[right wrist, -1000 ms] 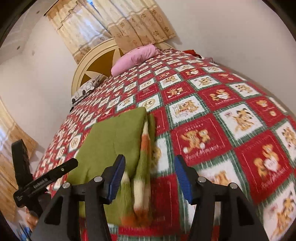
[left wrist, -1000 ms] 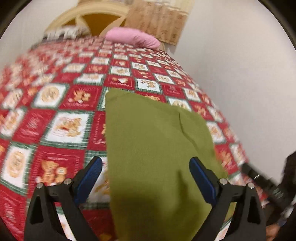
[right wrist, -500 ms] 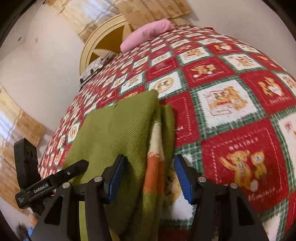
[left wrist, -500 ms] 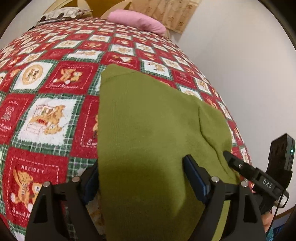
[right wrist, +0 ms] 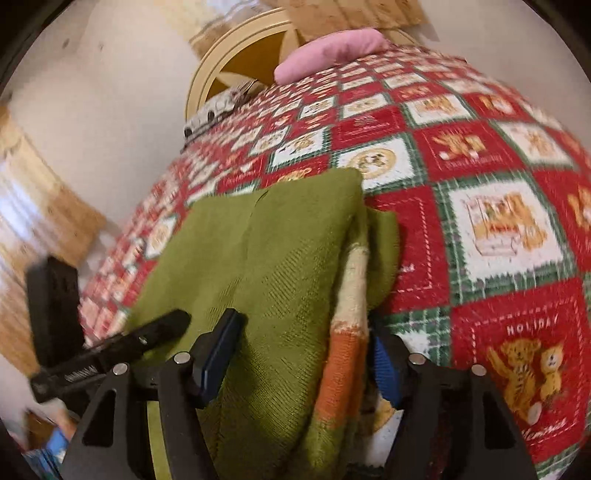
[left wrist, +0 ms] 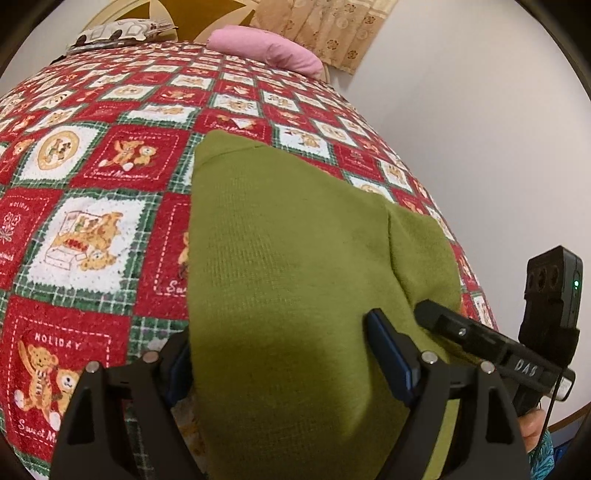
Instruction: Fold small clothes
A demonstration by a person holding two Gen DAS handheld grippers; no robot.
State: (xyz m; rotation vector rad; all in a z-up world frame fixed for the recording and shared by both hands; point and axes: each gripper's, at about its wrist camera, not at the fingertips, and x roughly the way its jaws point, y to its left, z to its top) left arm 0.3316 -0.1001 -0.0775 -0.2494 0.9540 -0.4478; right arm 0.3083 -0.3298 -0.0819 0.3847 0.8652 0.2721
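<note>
A folded green garment [left wrist: 291, 266] was laid on a bed covered by a red, green and white patchwork quilt [left wrist: 88, 236] printed with teddy bears. The left gripper [left wrist: 284, 358] was set over the near end of the garment, its blue-padded fingers [left wrist: 391, 354] spread wide, having just been closing; the cloth lay between them, the left finger partly hidden beneath the garment's edge, and no clamping of the fabric could be made out. The right gripper [right wrist: 299, 354] was placed at the garment's other near corner, where a cream and orange striped edge [right wrist: 345, 332] was exposed beside the green layers. Its fingers [right wrist: 218, 350] were held apart, having just been opening, with the folded cloth between them; whether the pads pressed on it could not be told. A pink pillow [left wrist: 266, 50] was seen at the far end of the bed, near a cream headboard [right wrist: 236, 55] and patterned curtains [left wrist: 325, 29].
</note>
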